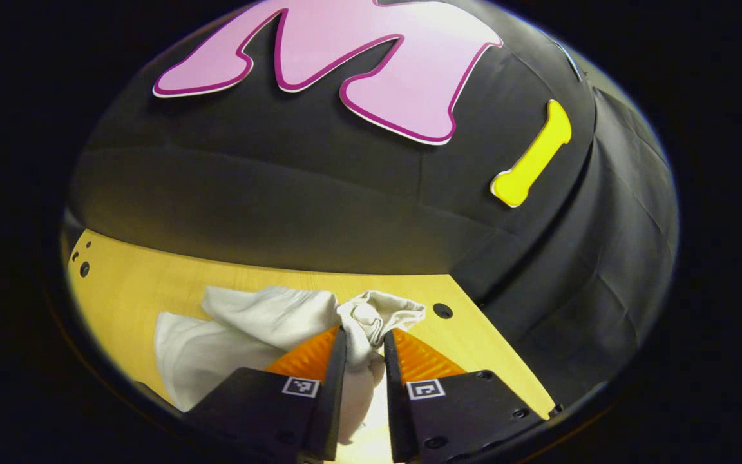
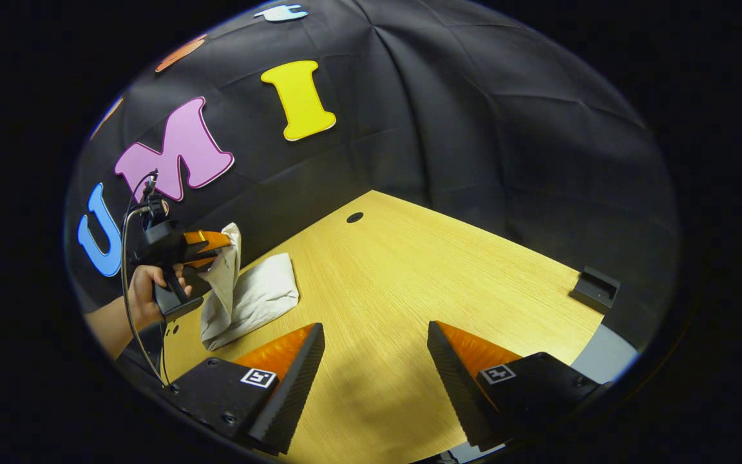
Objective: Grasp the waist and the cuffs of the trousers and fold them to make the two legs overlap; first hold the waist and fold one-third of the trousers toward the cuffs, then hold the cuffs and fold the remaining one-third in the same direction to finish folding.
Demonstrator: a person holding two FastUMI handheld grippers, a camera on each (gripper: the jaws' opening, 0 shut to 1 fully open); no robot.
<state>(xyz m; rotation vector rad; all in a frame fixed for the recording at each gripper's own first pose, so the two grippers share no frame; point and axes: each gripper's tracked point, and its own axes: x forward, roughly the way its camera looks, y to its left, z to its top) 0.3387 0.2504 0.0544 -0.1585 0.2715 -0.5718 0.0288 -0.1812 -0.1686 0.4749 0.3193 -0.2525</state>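
Off-white trousers (image 1: 248, 328), yellow wood-grain table (image 2: 409, 277)

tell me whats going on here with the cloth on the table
A person is folding pale trousers on a wooden table with two hand-held grippers. The left gripper has pinched a bunch of the fabric and holds that end lifted, while the rest lies in a heap on the table. The right gripper hangs open over bare tabletop, holding nothing.
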